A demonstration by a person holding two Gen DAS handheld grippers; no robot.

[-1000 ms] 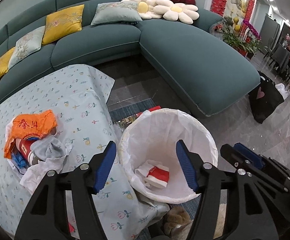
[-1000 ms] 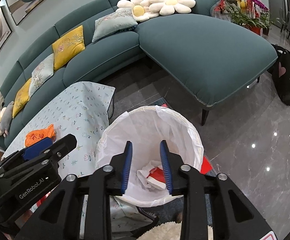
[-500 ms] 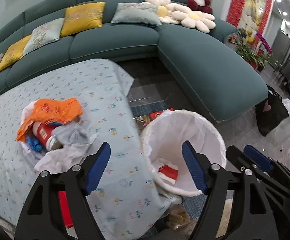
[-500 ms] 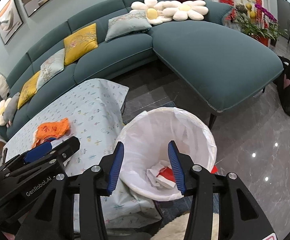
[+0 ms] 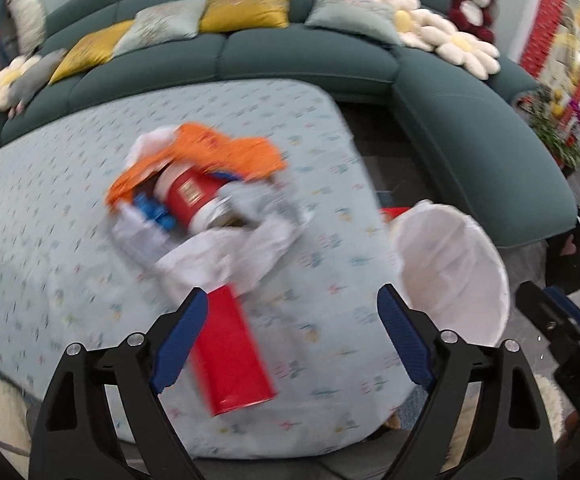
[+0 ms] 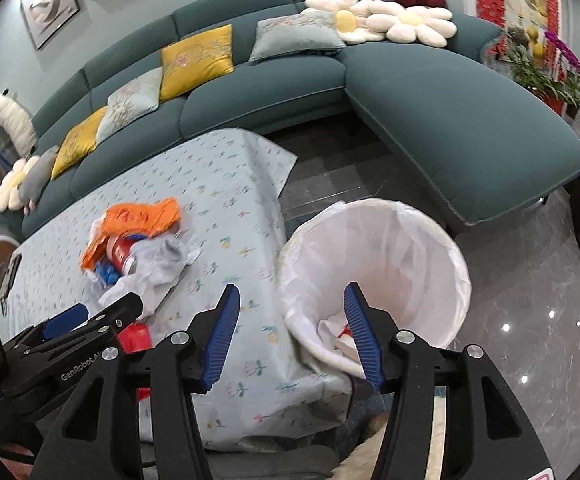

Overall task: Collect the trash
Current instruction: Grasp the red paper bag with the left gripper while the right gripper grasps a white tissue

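The left gripper (image 5: 292,310) is seen with its jaws spread wide, having just been opening; nothing is clamped, though a red can (image 5: 232,350) lying on the table is framed between the blue pads, close to the left one. Whether that pad touches the can cannot be told through the blur. Just beyond the jaws a heap of trash (image 5: 206,208) is spread on the patterned tablecloth (image 5: 50,216): white crumpled paper nearest, a red cup on its side behind it, blue scraps to its left, and an orange wrapper (image 5: 218,152) farthest out. To the right of the jaws a white-lined bin (image 5: 450,272) is set against the table edge. The right gripper (image 6: 288,322) is shown with its jaws about half apart, also having just been opening, and empty; the near rim of the bin (image 6: 374,280) is framed between them, apparently below rather than touched. Crumpled white and red waste (image 6: 336,332) is visible at the bottom of the liner, beside the right pad. To the left of these jaws the left gripper is partly seen over the trash heap (image 6: 138,248). A teal sofa (image 6: 450,120) is placed beyond both.
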